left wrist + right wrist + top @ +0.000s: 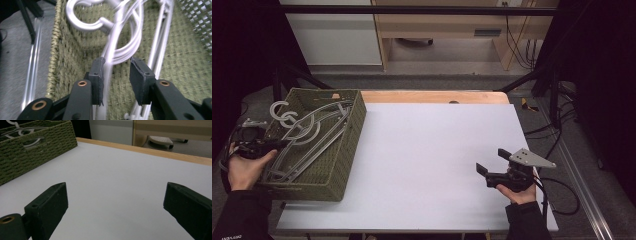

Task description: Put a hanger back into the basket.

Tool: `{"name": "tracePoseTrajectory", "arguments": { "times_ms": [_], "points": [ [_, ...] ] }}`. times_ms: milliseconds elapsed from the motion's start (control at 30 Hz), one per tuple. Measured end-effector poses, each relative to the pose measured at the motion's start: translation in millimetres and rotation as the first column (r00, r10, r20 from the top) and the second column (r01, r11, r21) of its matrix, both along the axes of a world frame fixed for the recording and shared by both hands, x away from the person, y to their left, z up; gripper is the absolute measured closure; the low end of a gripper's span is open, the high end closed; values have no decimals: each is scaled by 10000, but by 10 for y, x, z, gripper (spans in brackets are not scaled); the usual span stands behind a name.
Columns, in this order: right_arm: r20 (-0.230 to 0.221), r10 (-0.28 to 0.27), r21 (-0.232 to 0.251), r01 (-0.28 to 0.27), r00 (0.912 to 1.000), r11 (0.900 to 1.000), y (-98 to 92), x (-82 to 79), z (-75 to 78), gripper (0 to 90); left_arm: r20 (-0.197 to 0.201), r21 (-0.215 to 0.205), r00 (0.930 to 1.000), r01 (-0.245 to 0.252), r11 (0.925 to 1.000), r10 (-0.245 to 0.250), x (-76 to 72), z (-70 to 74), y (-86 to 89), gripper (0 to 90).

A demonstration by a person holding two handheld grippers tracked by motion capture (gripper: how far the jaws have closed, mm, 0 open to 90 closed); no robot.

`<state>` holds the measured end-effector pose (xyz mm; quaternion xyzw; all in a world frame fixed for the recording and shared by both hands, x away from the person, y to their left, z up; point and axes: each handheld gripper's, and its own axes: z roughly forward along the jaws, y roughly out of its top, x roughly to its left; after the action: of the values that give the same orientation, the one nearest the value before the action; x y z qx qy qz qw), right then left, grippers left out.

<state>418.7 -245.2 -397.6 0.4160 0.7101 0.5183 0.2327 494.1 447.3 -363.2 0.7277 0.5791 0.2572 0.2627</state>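
At the left edge of the desk [422, 165], a green woven basket [343, 159] sits with its long side running from the near left corner toward the far edge, slightly overhanging the left side. Inside it lie several pale grey plastic hangers [307, 142], stacked and tangled, their hooks curling up over the basket's far left corner. The left gripper [262, 146] is held at the basket's left wall, pointing inward over the rim. In the left gripper view its jaws stand apart inside the basket, with a thin hanger bar [108, 75] running up between them; the bar lies against the pad on the left while the other pad stands clear of it, so the jaws are released and clamp nothing. A hanger hook [82, 21] curls just beyond them, above the woven wall. The middle of the desk is a plain white sheet, with a strip of wood showing along the far edge. Toward the near right corner, the right gripper [493, 161] is held in a hand just above the surface, well apart from the basket, pointing toward it. In the right gripper view its jaws are spread wide with bare desk between them.
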Motion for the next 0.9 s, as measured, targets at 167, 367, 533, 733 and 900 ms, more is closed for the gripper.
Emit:
{"name": "tracePoseTrajectory", "arguments": {
  "times_ms": [167,367,533,733,900],
  "points": [
    [-13,-22,25,22,10000,10000,8,-1,-2,57,502,-128,9986,189,9997,-182,-76,52,-42,611],
    [10,-40,64,40,10000,10000,-5,-7,6,57,1510,-863,9861,836,9928,-699,-206,107,-195,528],
    [71,-49,98,48,10000,9999,-6,-10,8,55,2255,-1437,9643,1740,9742,-1389,-334,141,-368,461],
    [139,-11,173,8,9999,9998,-25,-19,19,55,3111,-1872,9284,2695,9446,-2032,-472,131,-628,362],
    [177,-2,203,-1,9998,9998,-36,-24,25,53,3597,-2170,8989,3413,9146,-2501,-562,87,-907,270]
  ]
}}
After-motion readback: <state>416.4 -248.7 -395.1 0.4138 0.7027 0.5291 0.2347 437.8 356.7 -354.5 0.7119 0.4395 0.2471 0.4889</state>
